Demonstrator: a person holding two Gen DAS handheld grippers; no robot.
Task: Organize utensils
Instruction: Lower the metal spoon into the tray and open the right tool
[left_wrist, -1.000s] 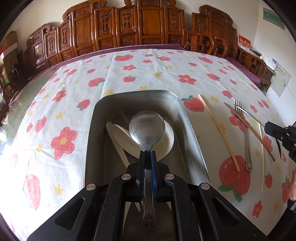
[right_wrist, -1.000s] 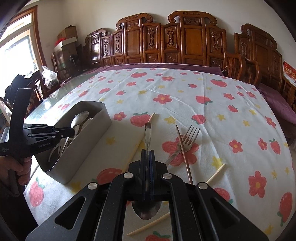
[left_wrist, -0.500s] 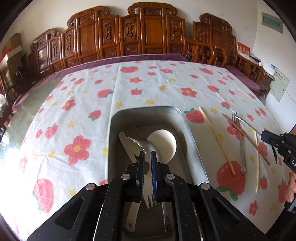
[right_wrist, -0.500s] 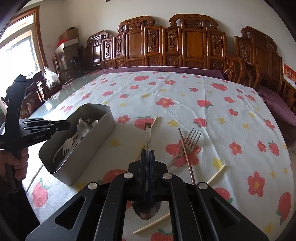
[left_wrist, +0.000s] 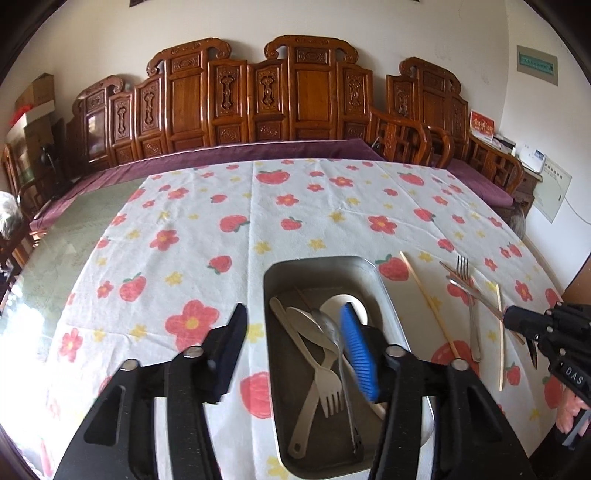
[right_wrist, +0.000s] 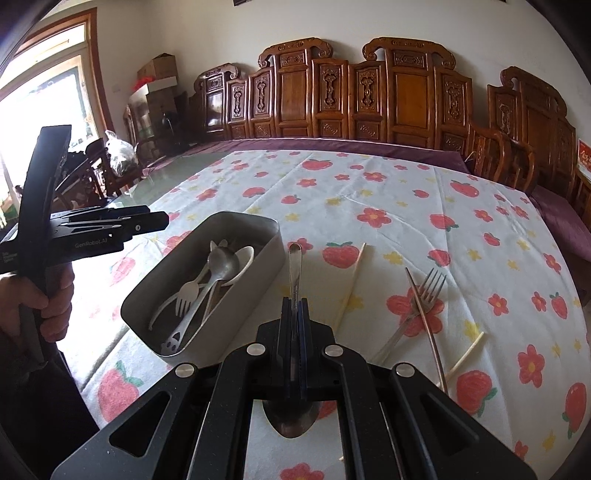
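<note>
Utensils fill the metal tray (left_wrist: 325, 266) at lower centre of the left wrist view, forks and spoons lying loose, while a fork (right_wrist: 424, 295) and chopsticks (right_wrist: 352, 282) lie on open flowered table (right_wrist: 369, 184) to its right, the far half bare. Left gripper (left_wrist: 291, 347) fingers have just been opening and hang wide apart and empty above the tray's near left edge. Right gripper (right_wrist: 293, 306) fingers are clamped on a spoon (right_wrist: 294, 258) handle, just right of the tray.
</note>
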